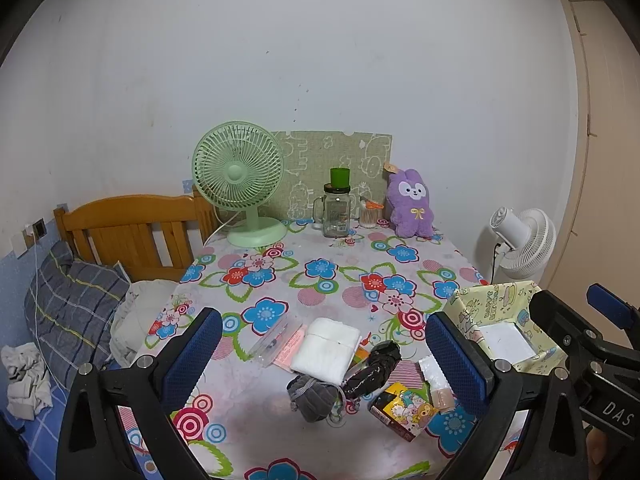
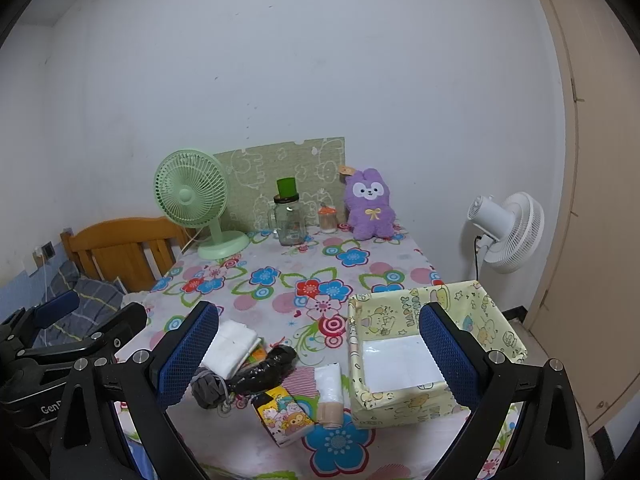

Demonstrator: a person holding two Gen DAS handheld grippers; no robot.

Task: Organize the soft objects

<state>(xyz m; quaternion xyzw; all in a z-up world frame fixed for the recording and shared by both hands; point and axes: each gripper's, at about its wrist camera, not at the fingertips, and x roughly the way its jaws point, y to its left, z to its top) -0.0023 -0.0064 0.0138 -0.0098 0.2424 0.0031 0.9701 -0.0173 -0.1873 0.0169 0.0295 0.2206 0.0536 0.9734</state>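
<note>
On the flowered tablecloth (image 1: 320, 288) lie a folded white cloth (image 1: 326, 350), a grey pouch (image 1: 314, 396), a black bundle (image 1: 374, 368), a cartoon-printed pack (image 1: 402, 410) and a wrapped white roll (image 2: 330, 390). A yellow printed box (image 2: 424, 356) stands open at the right, also in the left wrist view (image 1: 504, 320). A purple plush rabbit (image 1: 410, 204) sits at the back. My left gripper (image 1: 324, 352) is open above the pile. My right gripper (image 2: 318, 354) is open, its right finger over the box.
A green desk fan (image 1: 240, 184), a glass jar with green cup (image 1: 336, 208) and a small toothpick jar (image 1: 368, 216) stand at the back before a green board. A white floor fan (image 2: 506, 232) is right of the table. A bed with wooden headboard (image 1: 132, 232) is left.
</note>
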